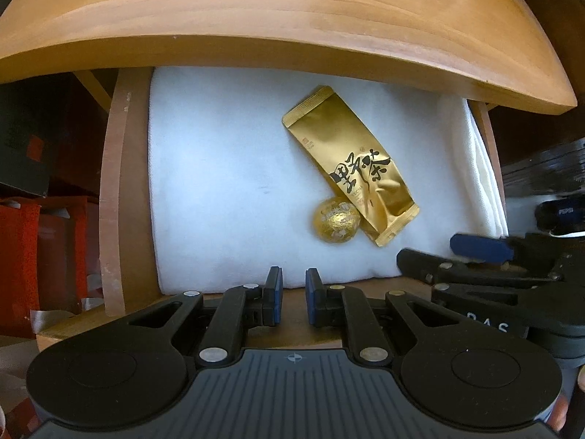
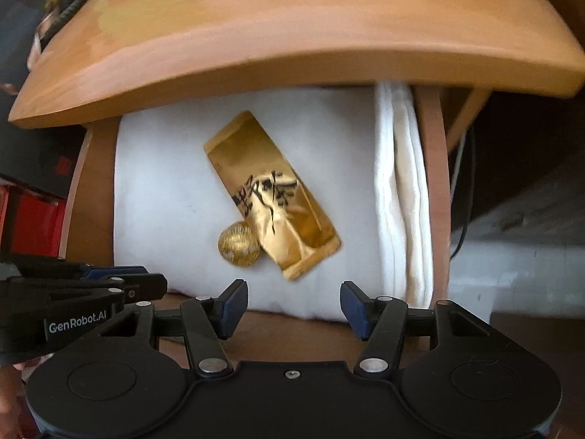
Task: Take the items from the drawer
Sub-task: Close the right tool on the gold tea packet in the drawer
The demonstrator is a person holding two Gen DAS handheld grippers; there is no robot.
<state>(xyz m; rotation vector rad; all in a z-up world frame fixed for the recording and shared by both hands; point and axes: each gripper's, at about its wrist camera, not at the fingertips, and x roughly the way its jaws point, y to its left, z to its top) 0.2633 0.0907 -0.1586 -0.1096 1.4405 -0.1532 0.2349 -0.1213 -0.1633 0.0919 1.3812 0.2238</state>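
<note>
The open wooden drawer point(image 1: 117, 201) is lined with a white cloth point(image 1: 219, 183). On the cloth lies a gold foil pouch point(image 1: 347, 161) with black calligraphy, set diagonally. A small gold foil ball point(image 1: 336, 221) touches its lower end. The right wrist view shows the same pouch point(image 2: 270, 194) and ball point(image 2: 239, 244). My left gripper point(image 1: 294, 278) hovers over the drawer's front edge, shut with nothing in it. My right gripper point(image 2: 292, 292) hangs beside it, open and empty, with the pouch's lower end just ahead of its fingers.
A wooden tabletop point(image 1: 292, 18) overhangs the back of the drawer. A folded white cloth point(image 2: 402, 201) stands along the drawer's right wall point(image 2: 435, 183). Red boxes point(image 1: 22, 256) sit to the left. A dark blue Pepsi item point(image 1: 559, 212) and a black cable point(image 2: 464, 201) are on the right.
</note>
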